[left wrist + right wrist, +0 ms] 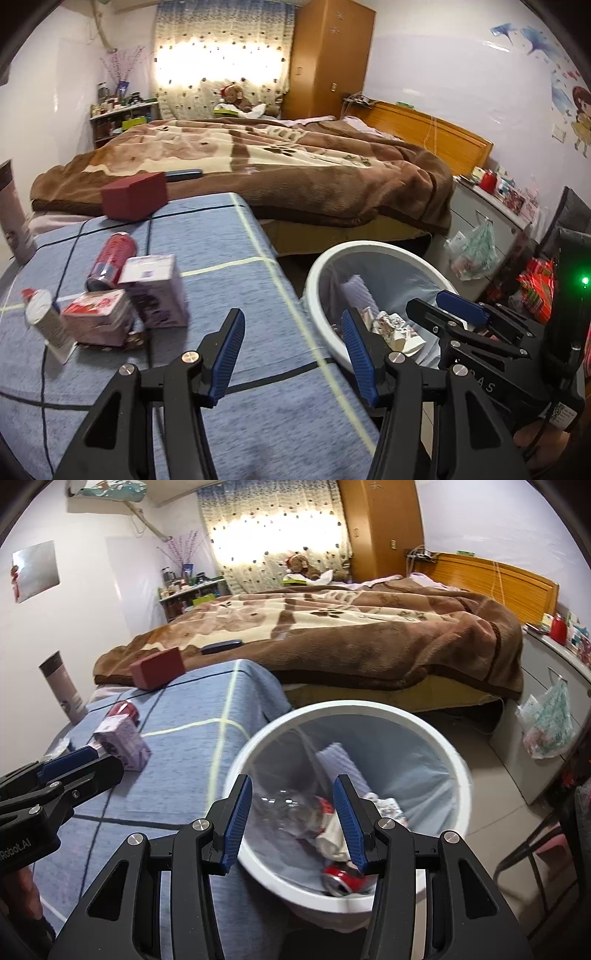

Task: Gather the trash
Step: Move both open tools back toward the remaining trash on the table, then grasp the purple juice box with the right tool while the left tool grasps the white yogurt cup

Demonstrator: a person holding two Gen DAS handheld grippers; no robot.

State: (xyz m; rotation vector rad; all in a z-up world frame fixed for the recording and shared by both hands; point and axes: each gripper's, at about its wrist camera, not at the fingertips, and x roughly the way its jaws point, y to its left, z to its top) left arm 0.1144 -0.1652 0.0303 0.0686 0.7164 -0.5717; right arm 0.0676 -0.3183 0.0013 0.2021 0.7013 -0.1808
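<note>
Right gripper (292,819): jaws spread wide, nothing between them — poised over the bin (458,760).
Left gripper (291,350): jaws wide apart, empty, over the table's (236,295) right edge.
Bin: white, lined, just beside the table; only the right view shows the clear bottle (291,812) and crushed red can (341,880) inside.
Table trash: left view alone shows tube (44,321) and pink carton (98,317) touching the purple carton (155,291) — red can (110,260) behind.
Around: red box (135,195), bed (295,158) beyond.
</note>
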